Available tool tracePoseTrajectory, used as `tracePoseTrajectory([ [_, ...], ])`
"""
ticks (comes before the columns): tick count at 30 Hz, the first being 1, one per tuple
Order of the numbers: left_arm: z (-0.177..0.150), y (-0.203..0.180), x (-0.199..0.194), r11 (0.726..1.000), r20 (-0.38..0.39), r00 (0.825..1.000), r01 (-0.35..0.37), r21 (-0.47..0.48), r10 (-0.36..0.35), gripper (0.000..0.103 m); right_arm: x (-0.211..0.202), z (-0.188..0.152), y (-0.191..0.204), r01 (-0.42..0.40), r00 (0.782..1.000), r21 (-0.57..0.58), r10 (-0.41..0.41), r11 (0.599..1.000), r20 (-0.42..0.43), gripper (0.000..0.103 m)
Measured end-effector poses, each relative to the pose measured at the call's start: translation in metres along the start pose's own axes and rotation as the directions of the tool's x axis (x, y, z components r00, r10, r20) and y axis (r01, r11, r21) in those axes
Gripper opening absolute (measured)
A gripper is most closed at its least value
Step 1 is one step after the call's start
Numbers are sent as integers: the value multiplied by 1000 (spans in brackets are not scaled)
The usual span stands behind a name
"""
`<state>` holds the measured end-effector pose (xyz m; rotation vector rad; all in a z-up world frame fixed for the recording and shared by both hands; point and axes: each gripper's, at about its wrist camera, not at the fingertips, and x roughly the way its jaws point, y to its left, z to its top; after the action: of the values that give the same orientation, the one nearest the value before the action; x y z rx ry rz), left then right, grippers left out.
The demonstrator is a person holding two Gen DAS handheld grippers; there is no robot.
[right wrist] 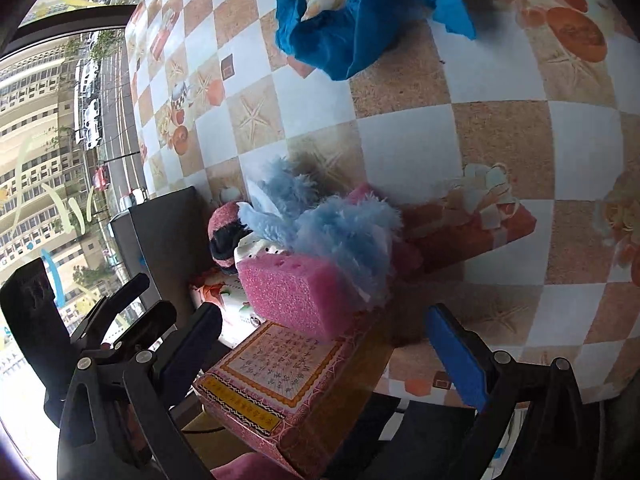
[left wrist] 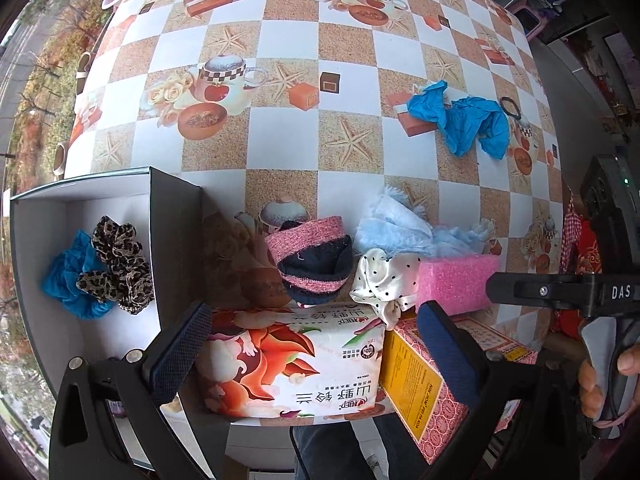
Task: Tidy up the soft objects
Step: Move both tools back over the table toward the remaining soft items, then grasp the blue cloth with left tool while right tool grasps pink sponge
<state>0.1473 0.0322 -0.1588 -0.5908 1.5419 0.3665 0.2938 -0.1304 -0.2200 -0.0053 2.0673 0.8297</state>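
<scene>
A grey open box (left wrist: 40, 216) at the left holds a blue scrunchie (left wrist: 66, 280) and a leopard scrunchie (left wrist: 116, 264). My left gripper (left wrist: 316, 340) is open, its jaws either side of a flowered tissue pack (left wrist: 296, 360). Behind the pack lie a pink and navy sock (left wrist: 316, 264), a polka-dot white scrunchie (left wrist: 380, 284), a pink sponge (left wrist: 456, 280) and a fluffy light blue cloth (left wrist: 404, 228). My right gripper (right wrist: 324, 352) is open and empty above a pink patterned box (right wrist: 280, 380), near the sponge (right wrist: 292, 296) and fluffy cloth (right wrist: 340, 228). A crumpled blue cloth (right wrist: 360, 28) lies further off.
The table wears a checkered printed cloth (left wrist: 348, 60). A black hair tie (left wrist: 510, 106) lies beside the blue cloth (left wrist: 468, 120). The pink patterned box (left wrist: 432, 384) sits at the near table edge. A window with a street view is at the left.
</scene>
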Motion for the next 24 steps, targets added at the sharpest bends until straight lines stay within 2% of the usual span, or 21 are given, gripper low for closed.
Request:
tracePoseTrajectory([
  [4,2,4,6,1000,-14,1000,-10,-14,9,103,31,9,13,-8,988,-61,-2,998,-152,102],
  [8,5,6,10,1000,-28,999,-20,-23,20,103,57,19,22,76,978,-109,-96,991,-186,102],
  [10,7,6,13,999,-32,999,-23,-25,22,103,55,24,22,167,976,-118,-181,979,-118,102],
  [13,10,6,17,999,-36,999,-18,-31,17,103,32,35,14,247,969,-81,-245,965,35,102],
  [16,15,2,20,999,-39,999,-20,-26,19,103,8,48,-3,323,941,-42,-316,945,124,102],
  [18,19,-2,22,1000,-38,999,-18,-19,18,103,-11,58,-22,382,909,6,-377,924,176,102],
  [19,21,-3,21,1000,-35,999,-19,-14,18,103,-22,60,-33,398,895,47,-399,916,201,102],
  [20,23,-6,21,1000,-30,999,-21,-8,21,103,-33,61,-44,391,890,96,-402,915,216,102],
  [21,26,-8,19,1000,-24,999,-23,0,23,103,-42,59,-55,354,899,142,-378,924,220,102],
  [24,34,-15,18,999,-16,1000,-27,18,27,103,-49,48,-78,141,964,216,-184,966,192,102],
])
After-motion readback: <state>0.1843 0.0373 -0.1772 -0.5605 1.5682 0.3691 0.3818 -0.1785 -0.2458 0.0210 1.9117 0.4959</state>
